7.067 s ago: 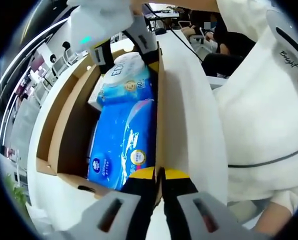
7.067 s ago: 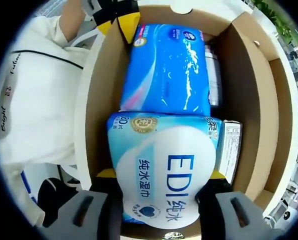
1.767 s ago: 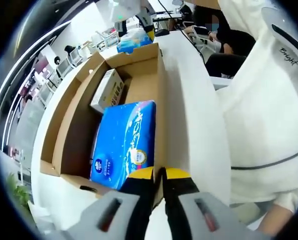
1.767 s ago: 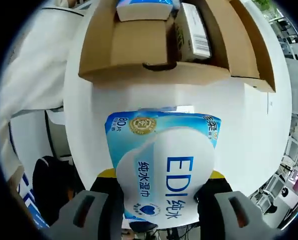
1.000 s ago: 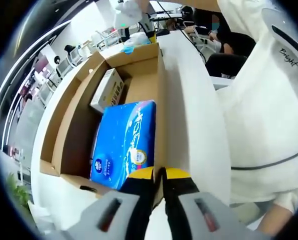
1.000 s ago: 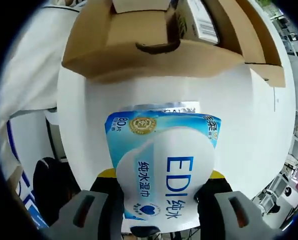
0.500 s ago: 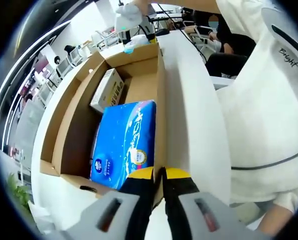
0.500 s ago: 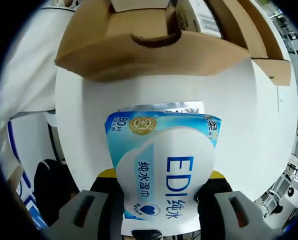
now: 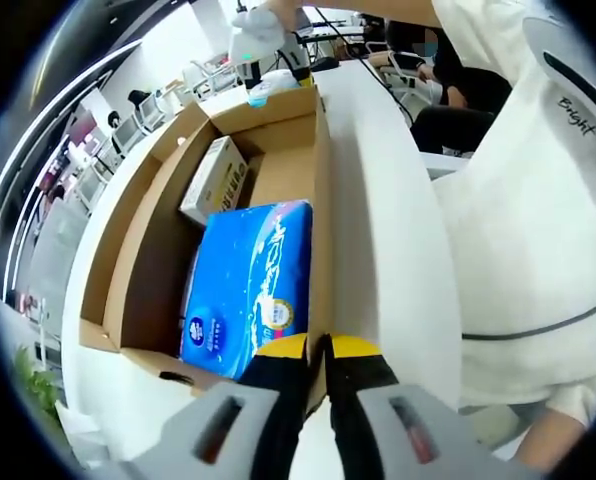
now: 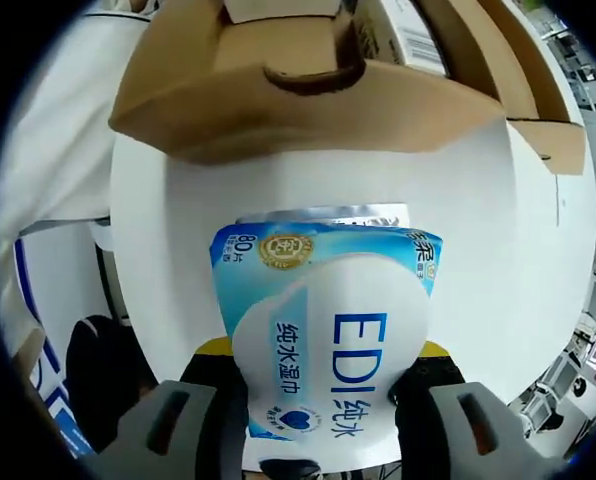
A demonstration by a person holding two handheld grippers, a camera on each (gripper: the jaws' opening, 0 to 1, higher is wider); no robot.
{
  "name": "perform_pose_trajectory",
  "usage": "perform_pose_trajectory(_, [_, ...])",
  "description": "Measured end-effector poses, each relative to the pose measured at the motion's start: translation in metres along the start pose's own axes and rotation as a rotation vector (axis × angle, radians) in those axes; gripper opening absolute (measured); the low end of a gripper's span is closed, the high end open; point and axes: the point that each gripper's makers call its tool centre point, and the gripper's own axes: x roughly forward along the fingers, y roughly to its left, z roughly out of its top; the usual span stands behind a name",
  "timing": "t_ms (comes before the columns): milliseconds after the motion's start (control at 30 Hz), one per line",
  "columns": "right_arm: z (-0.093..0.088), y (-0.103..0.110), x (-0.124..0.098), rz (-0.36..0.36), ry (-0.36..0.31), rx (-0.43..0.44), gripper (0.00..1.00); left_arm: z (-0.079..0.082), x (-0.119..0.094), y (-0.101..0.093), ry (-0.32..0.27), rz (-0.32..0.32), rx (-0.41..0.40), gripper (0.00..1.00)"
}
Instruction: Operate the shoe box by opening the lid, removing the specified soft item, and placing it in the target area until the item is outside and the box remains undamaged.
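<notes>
The open cardboard shoe box (image 9: 138,230) lies lengthwise on the white table. My left gripper (image 9: 318,348) is shut on the box's right wall at its near end. Inside the box lie a dark blue wipes pack (image 9: 248,285) and a small pale carton (image 9: 216,180). Beyond the far end of the box, my right gripper (image 9: 263,35) holds the light blue EDI wipes pack (image 9: 273,80). In the right gripper view the right gripper (image 10: 323,350) is shut on that EDI pack (image 10: 328,330), close above the table (image 10: 168,260) just outside the box's end wall (image 10: 308,100).
A person in white clothing (image 9: 538,200) stands close along the table's right side. The table edge (image 10: 118,300) runs left of the held pack, with dark floor beyond. Chairs and desks (image 9: 158,100) stand in the background.
The EDI pack, once inside the box beside the dark blue pack, is now outside past the box's end and nearer the table. The left gripper's hold on the wall is unchanged.
</notes>
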Motion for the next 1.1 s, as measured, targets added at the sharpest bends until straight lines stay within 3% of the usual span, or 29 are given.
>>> perform_pose_trajectory(1100, [0.004,-0.002,0.0095,-0.002,-0.012,-0.028,0.58,0.0,0.0002,0.0013,0.001,0.001,0.001,0.06])
